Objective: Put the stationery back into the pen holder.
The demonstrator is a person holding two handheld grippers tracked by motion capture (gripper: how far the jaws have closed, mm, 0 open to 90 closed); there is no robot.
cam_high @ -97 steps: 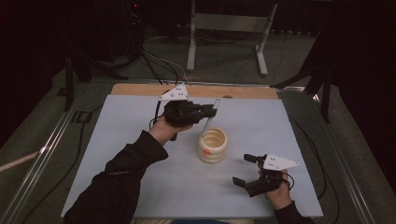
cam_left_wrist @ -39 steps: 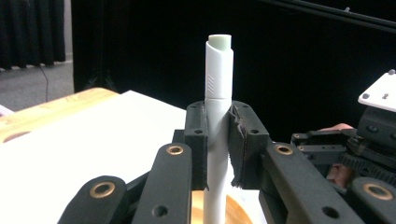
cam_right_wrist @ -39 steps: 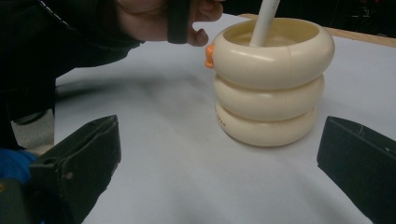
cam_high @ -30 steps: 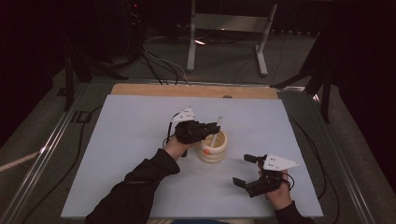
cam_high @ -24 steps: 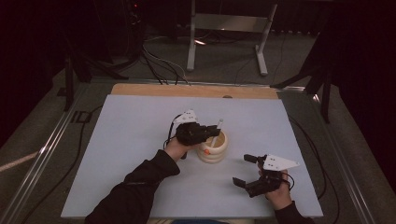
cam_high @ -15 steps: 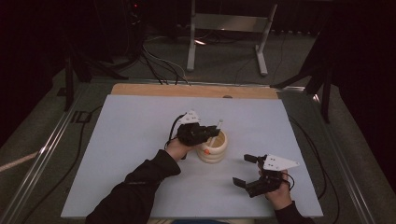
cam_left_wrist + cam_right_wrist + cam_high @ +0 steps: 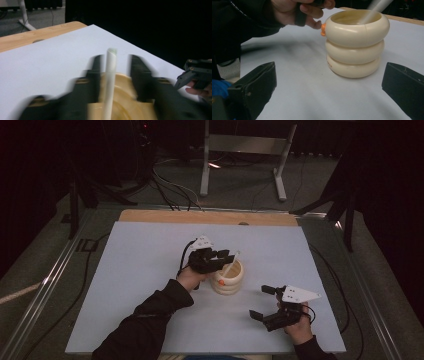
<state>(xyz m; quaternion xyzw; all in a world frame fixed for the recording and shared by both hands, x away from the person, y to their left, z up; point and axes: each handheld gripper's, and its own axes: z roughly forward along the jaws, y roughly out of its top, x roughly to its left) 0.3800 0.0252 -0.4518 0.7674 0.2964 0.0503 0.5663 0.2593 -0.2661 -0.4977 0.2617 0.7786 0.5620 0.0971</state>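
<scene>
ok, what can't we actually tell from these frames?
- Left gripper, left gripper view: motion blur smears the jaws; they have just been opening around the straw, but any remaining contact is unclear.
- Cup inside, right gripper view: the rim hides the straw's lower end.
- Orange bit on the cup, high view: too small to identify.
- Straw top, right gripper view: cut off by the frame edge and blurred.
</scene>
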